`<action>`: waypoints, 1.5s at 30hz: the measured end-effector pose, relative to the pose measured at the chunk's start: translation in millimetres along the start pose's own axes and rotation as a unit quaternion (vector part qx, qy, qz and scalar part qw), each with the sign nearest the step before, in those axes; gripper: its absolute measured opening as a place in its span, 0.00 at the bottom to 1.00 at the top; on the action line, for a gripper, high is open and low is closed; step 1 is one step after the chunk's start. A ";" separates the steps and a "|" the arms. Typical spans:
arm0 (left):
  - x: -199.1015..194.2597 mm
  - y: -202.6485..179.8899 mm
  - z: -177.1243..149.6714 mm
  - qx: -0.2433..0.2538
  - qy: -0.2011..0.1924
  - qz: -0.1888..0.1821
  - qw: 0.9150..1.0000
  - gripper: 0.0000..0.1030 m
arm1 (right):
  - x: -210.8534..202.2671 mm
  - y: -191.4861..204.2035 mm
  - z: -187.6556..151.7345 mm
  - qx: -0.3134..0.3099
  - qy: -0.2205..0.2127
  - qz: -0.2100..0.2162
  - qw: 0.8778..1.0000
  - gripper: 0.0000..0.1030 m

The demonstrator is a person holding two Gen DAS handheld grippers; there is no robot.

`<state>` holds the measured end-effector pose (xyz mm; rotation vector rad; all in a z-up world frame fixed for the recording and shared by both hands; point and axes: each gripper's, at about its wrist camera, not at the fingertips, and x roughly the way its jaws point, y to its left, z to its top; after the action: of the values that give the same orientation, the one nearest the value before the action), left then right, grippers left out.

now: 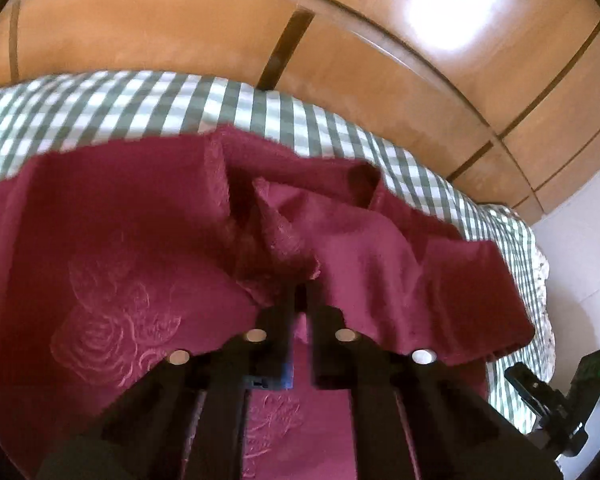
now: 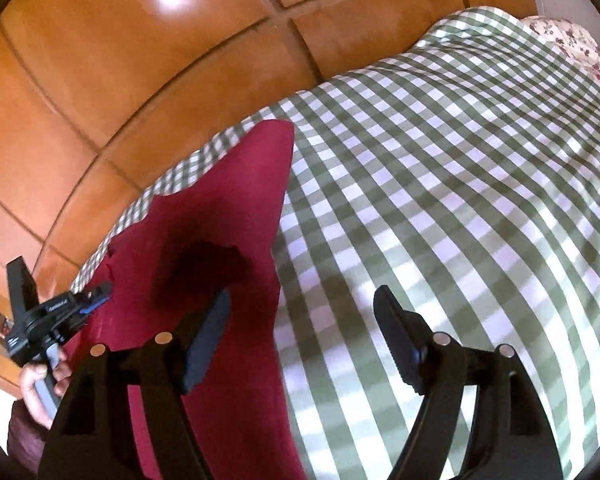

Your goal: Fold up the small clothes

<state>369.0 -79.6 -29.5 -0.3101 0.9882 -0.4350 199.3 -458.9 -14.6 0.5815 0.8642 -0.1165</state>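
A dark red garment (image 1: 148, 224) with embroidered roses lies on a green-and-white checked bedspread (image 1: 148, 100). My left gripper (image 1: 301, 292) is shut on a bunched fold of the red garment, which rises in creases just beyond the fingers. In the right wrist view the red garment (image 2: 228, 200) stretches away at the left over the bedspread (image 2: 460, 160). My right gripper (image 2: 302, 312) is open and empty, its left finger (image 2: 208, 344) over the garment's right edge and its right finger over bare bedspread. The left gripper (image 2: 44, 320) shows at the far left in a hand.
Orange wooden wardrobe panels (image 1: 180, 28) stand behind the bed. A floral pillow (image 2: 572, 44) lies at the far right corner. The right gripper's body (image 1: 556, 400) shows at the bed's right edge beside a white wall (image 1: 580, 248).
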 end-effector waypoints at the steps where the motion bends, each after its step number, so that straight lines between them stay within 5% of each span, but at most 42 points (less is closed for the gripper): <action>1: -11.4 -2.8 2.0 0.000 -0.019 -0.012 1.000 0.01 | 5.4 2.5 1.7 -0.005 -0.002 -0.008 1.000 0.72; 8: -88.9 11.7 -0.1 0.007 -0.100 -0.012 0.995 0.01 | 16.0 10.4 -1.0 -0.020 0.000 -0.013 1.000 0.72; 14: -93.2 59.9 -22.7 -0.012 -0.080 0.033 0.996 0.01 | -3.2 38.7 -16.9 -0.105 0.020 0.000 0.994 0.66; 19: -93.5 60.8 -34.1 -0.006 -0.083 0.030 0.996 0.01 | -30.4 79.5 -10.3 -0.146 -0.020 0.031 0.989 0.63; 23: -103.7 58.0 -35.2 0.005 -0.107 0.043 0.993 0.01 | 4.1 109.6 -2.5 -0.177 -0.014 0.007 0.984 0.62; 27: -105.2 65.7 -36.2 0.022 -0.117 0.094 0.988 0.01 | 70.8 109.8 -23.4 -0.199 0.048 -0.061 0.977 0.61; 31: -90.5 87.0 -44.9 0.001 -0.083 0.173 0.981 0.01 | 70.5 114.2 -44.3 -0.233 -0.010 -0.086 0.968 0.63; 36: -113.9 94.8 -45.2 -0.051 -0.118 0.097 0.987 0.01 | 68.2 113.2 -46.5 -0.236 -0.016 -0.087 0.968 0.64; 41: -84.4 45.1 -31.7 0.027 -0.098 0.065 0.993 0.01 | 70.2 115.7 -44.9 -0.235 -0.019 -0.086 0.968 0.64; 45: -21.4 65.7 -21.7 0.002 -0.034 0.150 0.988 0.01 | 68.6 113.9 -47.2 -0.234 -0.022 -0.083 0.968 0.64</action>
<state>354.2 -13.1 -54.1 -0.1663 0.9486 -0.1516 248.8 -329.3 -40.1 0.0633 0.8589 -0.0727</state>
